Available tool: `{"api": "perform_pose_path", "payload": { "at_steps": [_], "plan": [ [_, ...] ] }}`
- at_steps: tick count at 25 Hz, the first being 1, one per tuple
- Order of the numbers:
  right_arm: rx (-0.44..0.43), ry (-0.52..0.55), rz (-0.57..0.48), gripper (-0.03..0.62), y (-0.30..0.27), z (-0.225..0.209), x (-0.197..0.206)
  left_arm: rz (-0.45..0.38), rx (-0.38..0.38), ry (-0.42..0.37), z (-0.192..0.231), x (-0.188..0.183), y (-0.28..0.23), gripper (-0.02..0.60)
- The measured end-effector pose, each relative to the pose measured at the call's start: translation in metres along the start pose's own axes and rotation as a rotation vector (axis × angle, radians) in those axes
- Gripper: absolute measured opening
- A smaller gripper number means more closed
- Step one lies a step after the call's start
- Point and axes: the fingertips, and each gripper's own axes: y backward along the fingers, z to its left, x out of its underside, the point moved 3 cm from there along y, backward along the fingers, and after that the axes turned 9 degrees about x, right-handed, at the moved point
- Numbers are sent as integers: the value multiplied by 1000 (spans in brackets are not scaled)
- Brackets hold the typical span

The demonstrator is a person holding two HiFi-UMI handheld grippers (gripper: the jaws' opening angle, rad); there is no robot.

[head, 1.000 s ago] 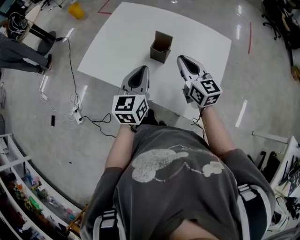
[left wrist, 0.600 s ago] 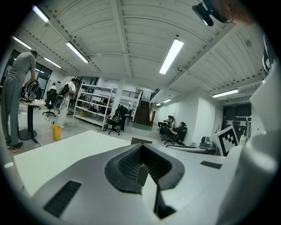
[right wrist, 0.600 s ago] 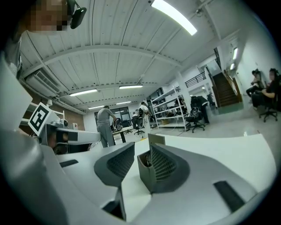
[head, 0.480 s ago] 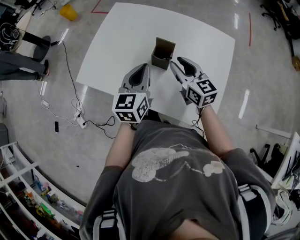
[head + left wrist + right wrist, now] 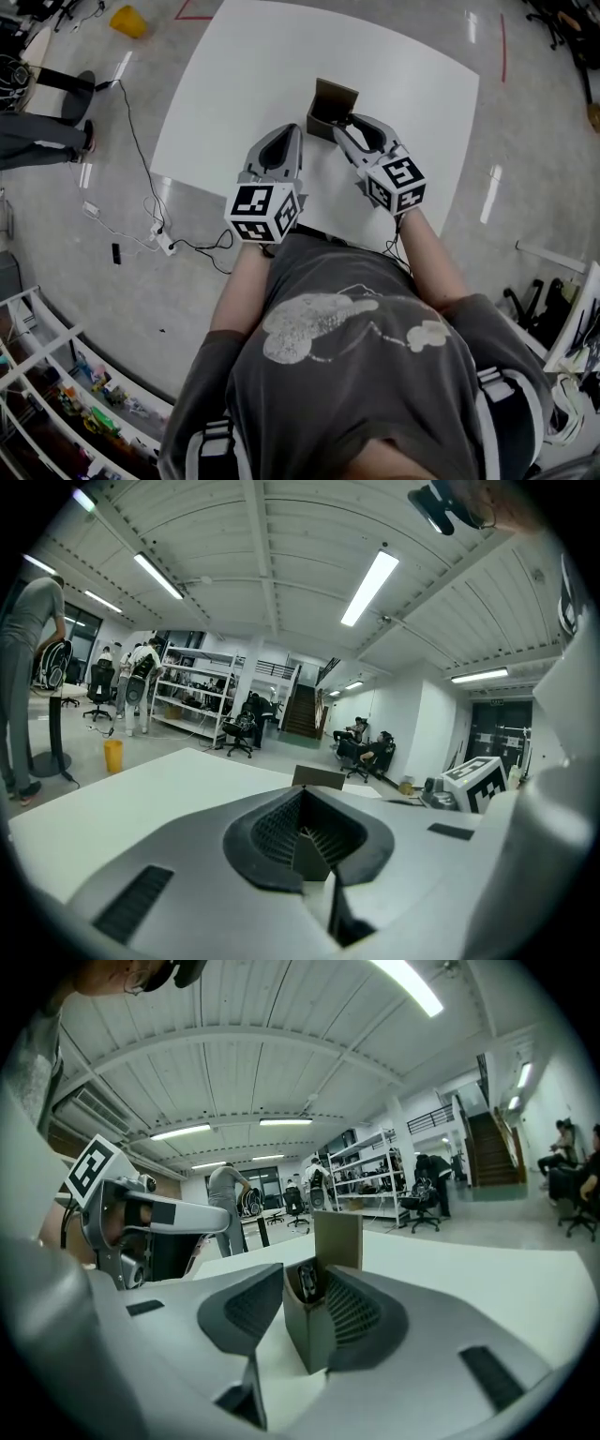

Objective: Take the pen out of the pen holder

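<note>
A brown cardboard pen holder (image 5: 332, 105) stands upright on the white table (image 5: 244, 84). In the right gripper view the holder (image 5: 314, 1321) fills the middle, and the dark top of a pen (image 5: 307, 1282) shows inside it. My right gripper (image 5: 345, 125) is at the holder's near side. Its jaws are opening, and the holder's near corner stands between them (image 5: 309, 1309) with no pad pressing on it. My left gripper (image 5: 283, 136) hovers over the table, left of the holder and apart from it, its jaws (image 5: 305, 829) shut on nothing. Past them the holder's top (image 5: 319, 777) shows.
The table's near edge (image 5: 281, 217) lies just under my hands. On the floor to the left are trailing cables (image 5: 141, 211), a yellow bin (image 5: 129, 21) and a standing person's legs (image 5: 37, 141). Shelves (image 5: 56, 394) stand at the lower left.
Both grippers have moved forward over the table toward the holder. The right gripper's jaws have gone from shut to wide open and now flank the holder's near corner.
</note>
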Motion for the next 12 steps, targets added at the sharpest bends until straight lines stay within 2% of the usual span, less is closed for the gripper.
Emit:
{"api": "perform_pose_path", "payload": {
  "at_steps": [9,12],
  "plan": [
    [13,9,6,123,-5,0,4,4,-13,10,6,3,1,8],
    [38,7,6,73,-4,-3,6,3,-17,9,5,5,6,8]
  ]
}}
